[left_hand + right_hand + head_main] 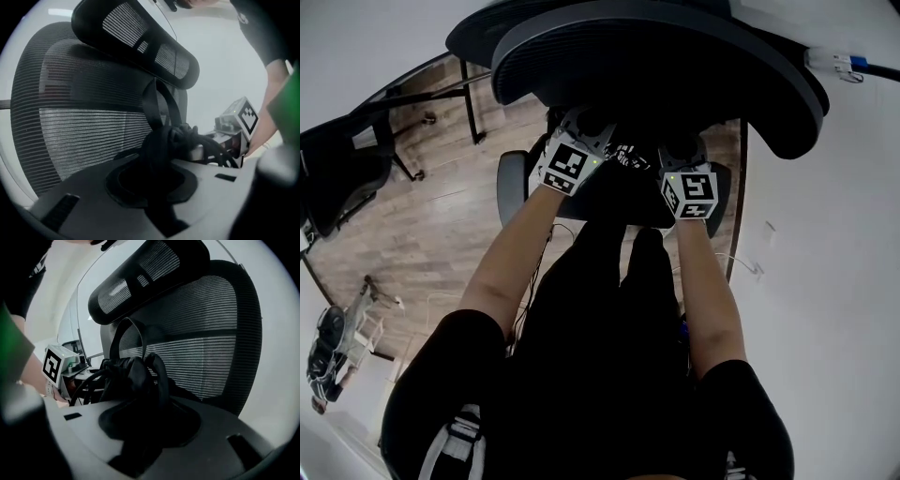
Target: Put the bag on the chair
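The soft black fabric bag (165,140) hangs bunched between the two grippers, close in front of the black mesh office chair (70,122). In the head view it sits just above centre, under the lower edge of the chair's curved backrest. Whether it touches the seat cannot be told.

A dark strap rises from the bundle towards the headrest in both gripper views.

The left gripper (574,141) is clenched on the bag. In the left gripper view, black cloth fills the gap between its nearly closed jaws.

The right gripper (684,164) also grasps the bag. In the right gripper view its jaws stand wider, with a thick fold of fabric and a strap loop running up out of them.

Each gripper shows in the other's view, its marker cube at the outer edge of the bag.

The person's bare forearms reach up the middle of the head view from black short sleeves, with the person's black clothing (600,375) filling the lower centre.

The chair's padded mesh headrest (136,277) tilts across the top of both gripper views. The ribbed backrest spreads behind the bag.

Beyond the chair, a wooden plank floor (422,225) covers the left of the head view. A second black chair (337,173) stands at the far left edge. A white power strip (836,64) lies in the upper right corner.
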Demonstrator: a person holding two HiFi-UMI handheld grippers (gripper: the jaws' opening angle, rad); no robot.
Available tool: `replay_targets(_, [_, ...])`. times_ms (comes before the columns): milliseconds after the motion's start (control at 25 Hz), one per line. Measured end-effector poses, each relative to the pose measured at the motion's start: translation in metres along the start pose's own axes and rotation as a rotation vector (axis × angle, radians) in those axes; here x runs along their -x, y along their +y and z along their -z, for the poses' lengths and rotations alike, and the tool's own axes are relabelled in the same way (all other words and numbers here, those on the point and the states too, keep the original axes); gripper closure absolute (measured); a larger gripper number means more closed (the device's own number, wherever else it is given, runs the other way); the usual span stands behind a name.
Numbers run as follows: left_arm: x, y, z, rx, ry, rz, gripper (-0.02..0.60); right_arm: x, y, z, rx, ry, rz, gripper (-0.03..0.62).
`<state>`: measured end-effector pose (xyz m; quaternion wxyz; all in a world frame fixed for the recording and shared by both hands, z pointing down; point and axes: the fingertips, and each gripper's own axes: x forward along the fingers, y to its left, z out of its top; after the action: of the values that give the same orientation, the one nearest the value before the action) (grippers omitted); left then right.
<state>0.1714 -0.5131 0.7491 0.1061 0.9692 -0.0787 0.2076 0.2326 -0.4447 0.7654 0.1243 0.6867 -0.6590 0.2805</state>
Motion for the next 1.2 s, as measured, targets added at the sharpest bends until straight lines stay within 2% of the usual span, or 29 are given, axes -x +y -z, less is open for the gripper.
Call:
replay_targets(200, [-0.004,0.003,0.01,-0.042,0.031,-0.017,0.541,-0.007,-0.002,0.007,0.022,0.028,0.017,0.464])
replay_targets(320, [-0.003,0.004,0.007,-0.055,0.034,-0.024,0.517,-0.006,-0.005,0.006,0.013,0.031,0.019,0.448])
replay_targets(440, [0.003,0.006,0.004,-0.047,0.034,-0.036,0.462,-0.001,-0.003,0.005,0.012,0.044,0.013,0.416])
replay_targets(600, [0.013,0.002,0.012,-0.036,0.08,-0.022,0.347,0.013,-0.004,0.006,0.032,0.067,0.005,0.374])
replay_targets(640, [0.017,0.002,0.013,-0.039,0.087,-0.025,0.335,0.016,-0.005,0.005,0.034,0.065,0.005,0.37])
replay_targets(920, [0.055,-0.008,-0.013,-0.04,0.045,-0.094,0.316,0.05,-0.002,-0.02,0.055,0.006,-0.007,0.363])
replay_targets(1040, [0.072,-0.022,-0.036,-0.048,0.012,-0.126,0.316,0.069,0.009,-0.038,0.071,-0.032,-0.04,0.363])
replay_targets(1200, [0.099,-0.054,-0.067,-0.021,-0.042,-0.149,0.316,0.106,0.028,-0.063,0.099,-0.091,-0.103,0.372])
